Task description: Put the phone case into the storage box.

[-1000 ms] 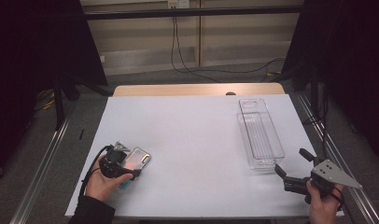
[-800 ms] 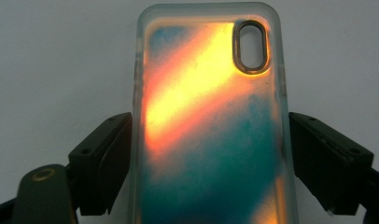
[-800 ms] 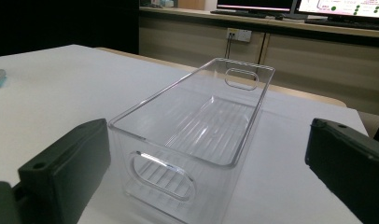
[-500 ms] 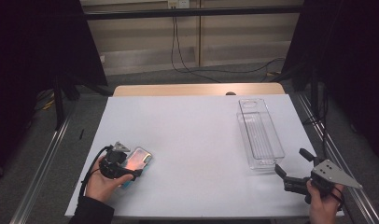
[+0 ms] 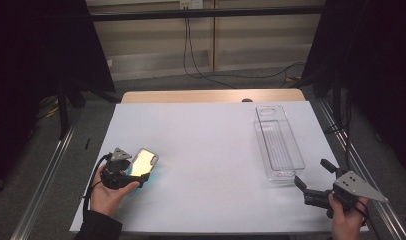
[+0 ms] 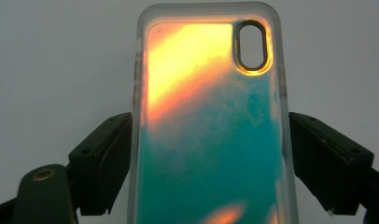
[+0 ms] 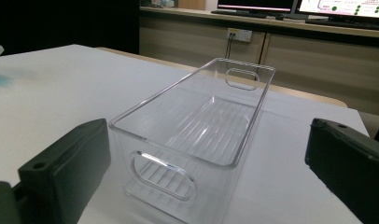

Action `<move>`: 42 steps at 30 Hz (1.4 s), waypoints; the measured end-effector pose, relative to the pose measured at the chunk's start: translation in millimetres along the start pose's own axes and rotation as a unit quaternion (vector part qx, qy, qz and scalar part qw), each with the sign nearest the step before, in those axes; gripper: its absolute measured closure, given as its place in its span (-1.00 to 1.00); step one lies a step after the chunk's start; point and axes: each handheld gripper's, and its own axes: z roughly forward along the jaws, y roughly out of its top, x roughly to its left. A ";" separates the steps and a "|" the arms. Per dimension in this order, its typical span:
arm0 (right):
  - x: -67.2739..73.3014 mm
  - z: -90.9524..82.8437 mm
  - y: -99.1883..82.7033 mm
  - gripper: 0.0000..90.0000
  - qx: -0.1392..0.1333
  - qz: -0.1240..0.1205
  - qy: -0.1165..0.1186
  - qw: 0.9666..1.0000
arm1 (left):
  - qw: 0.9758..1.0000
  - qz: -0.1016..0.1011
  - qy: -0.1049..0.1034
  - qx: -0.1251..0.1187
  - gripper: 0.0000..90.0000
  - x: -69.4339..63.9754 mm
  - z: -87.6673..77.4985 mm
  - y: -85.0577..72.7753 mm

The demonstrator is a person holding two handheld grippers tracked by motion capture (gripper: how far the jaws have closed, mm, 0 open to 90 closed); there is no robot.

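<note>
The left gripper (image 5: pixel 133 170) is grasping the phone case (image 6: pixel 208 126) by its long sides, near the front left of the table (image 5: pixel 206 145). The right gripper (image 5: pixel 316 182) is waiting with its jaws apart, just before the near end of the clear bin (image 7: pixel 197 126). The bin is empty, so I judge the picking is done, and carrying the case over and placing it inside is still remaining.

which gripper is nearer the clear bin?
Right. The right gripper sits just off the clear bin's near end; the left gripper is across the table at the phone case.
</note>
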 end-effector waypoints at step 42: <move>0.4 -0.3 1.3 -1.00 -0.003 0.006 0.000 1.000 | 0.988 0.063 -0.026 -0.136 -0.62 -76.0 8.1 38.2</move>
